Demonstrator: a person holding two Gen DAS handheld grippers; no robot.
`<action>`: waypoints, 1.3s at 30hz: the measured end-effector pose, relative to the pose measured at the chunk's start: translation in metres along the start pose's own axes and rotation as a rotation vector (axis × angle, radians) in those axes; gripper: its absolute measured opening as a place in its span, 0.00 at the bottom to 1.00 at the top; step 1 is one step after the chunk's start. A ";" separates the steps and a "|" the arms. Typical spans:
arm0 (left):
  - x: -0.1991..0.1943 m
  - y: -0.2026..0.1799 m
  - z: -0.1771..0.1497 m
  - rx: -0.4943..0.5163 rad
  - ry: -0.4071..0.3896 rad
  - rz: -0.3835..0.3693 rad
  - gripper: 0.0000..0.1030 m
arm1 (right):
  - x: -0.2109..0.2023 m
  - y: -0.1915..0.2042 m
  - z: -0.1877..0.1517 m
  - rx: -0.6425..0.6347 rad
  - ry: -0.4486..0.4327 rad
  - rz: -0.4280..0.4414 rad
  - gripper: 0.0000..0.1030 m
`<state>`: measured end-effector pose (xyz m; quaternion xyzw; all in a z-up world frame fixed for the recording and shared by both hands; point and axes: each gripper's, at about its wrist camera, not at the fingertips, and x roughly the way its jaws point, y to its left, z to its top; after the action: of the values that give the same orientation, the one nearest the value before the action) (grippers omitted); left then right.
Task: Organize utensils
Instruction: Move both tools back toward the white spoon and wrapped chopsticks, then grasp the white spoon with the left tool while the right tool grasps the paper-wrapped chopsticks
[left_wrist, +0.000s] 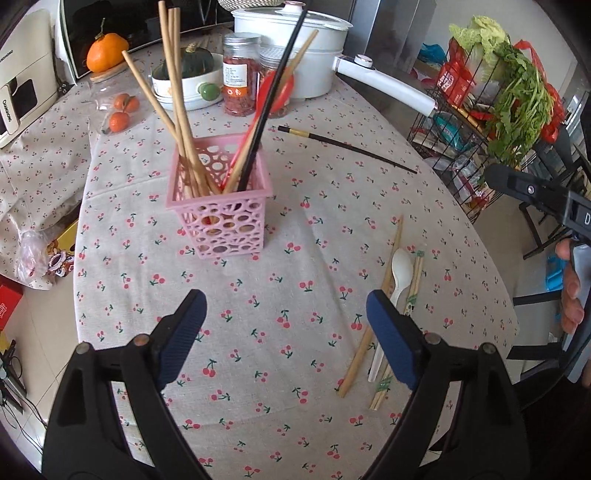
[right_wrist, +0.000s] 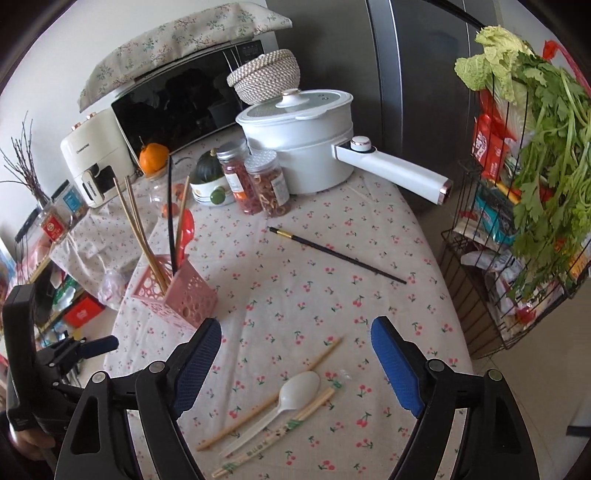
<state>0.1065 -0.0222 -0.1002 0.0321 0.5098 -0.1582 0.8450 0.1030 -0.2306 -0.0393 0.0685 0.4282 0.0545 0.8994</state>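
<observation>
Utensils split: pink holder (left_wrist: 219, 206) upright on the surface (left_wrist: 258, 314) with chopsticks and a red spoon inside; white spoon (right_wrist: 295, 391), loose chopsticks and black chopstick (right_wrist: 338, 255) lie flat. Left hand-held gripper (left_wrist: 286, 325) and right hand-held gripper (right_wrist: 295, 360) both spread wide, empty.

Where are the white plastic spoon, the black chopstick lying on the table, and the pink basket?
white plastic spoon (right_wrist: 300, 387): right wrist view, on its bowl.
black chopstick (right_wrist: 343, 258): right wrist view, mid-shaft.
pink basket (left_wrist: 225, 225): left wrist view, front wall.
</observation>
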 end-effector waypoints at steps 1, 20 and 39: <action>0.004 -0.006 -0.001 0.015 0.013 0.001 0.86 | 0.002 -0.006 -0.003 0.009 0.023 -0.014 0.82; 0.077 -0.112 -0.002 0.404 0.147 -0.073 0.48 | 0.021 -0.084 -0.036 0.056 0.227 -0.140 0.82; 0.111 -0.147 0.024 0.473 0.221 -0.042 0.35 | 0.023 -0.103 -0.036 0.106 0.238 -0.134 0.82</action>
<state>0.1298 -0.1929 -0.1695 0.2354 0.5483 -0.2861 0.7497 0.0932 -0.3258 -0.0965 0.0799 0.5376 -0.0207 0.8391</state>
